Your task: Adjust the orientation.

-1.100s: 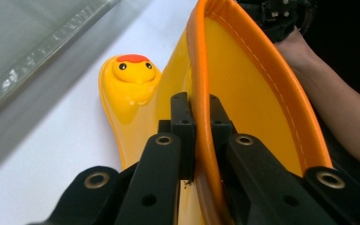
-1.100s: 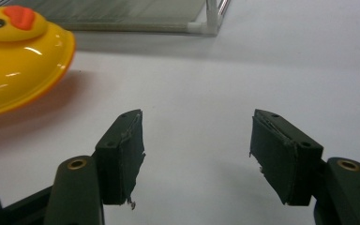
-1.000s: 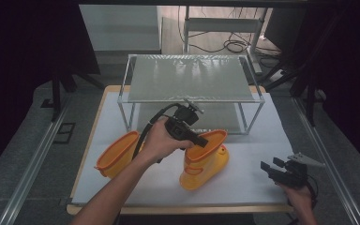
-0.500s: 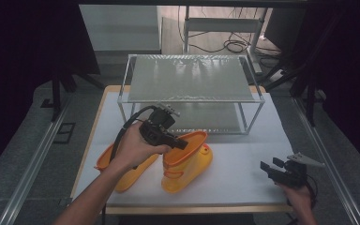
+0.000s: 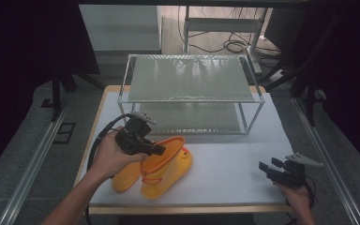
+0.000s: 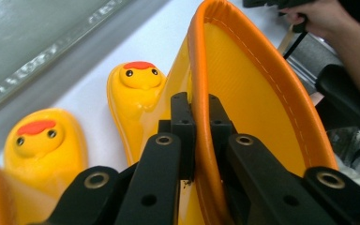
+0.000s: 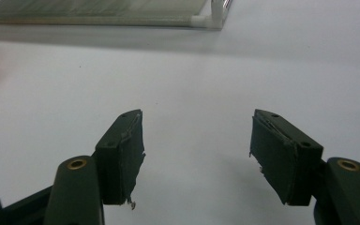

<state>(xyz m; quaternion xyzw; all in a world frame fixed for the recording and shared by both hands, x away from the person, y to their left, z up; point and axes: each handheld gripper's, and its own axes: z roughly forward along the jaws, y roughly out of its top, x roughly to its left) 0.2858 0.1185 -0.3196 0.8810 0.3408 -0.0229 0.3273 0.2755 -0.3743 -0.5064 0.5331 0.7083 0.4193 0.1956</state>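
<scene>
A yellow rubber boot (image 5: 166,166) with an orange rim stands on the white table, its toe shaped like a duck's face (image 6: 138,77). My left gripper (image 5: 159,150) is shut on the rim at the boot's top; in the left gripper view the jaws (image 6: 197,105) pinch the orange edge (image 6: 253,70) between them. A second yellow duck boot (image 5: 124,177) lies just left of it, partly under the person's hand, and its toe (image 6: 35,136) is beside the first one's. My right gripper (image 5: 268,168) rests at the table's front right, open (image 7: 194,150) and holding nothing.
A two-tier metal mesh rack (image 5: 190,79) stands at the back of the white table (image 5: 234,154); its front corner post (image 7: 213,18) is in the right gripper view. Dark floor and cables surround the table.
My left gripper has carried the held boot leftward across the table until it stands beside the other boot. The right gripper has stayed where it was.
</scene>
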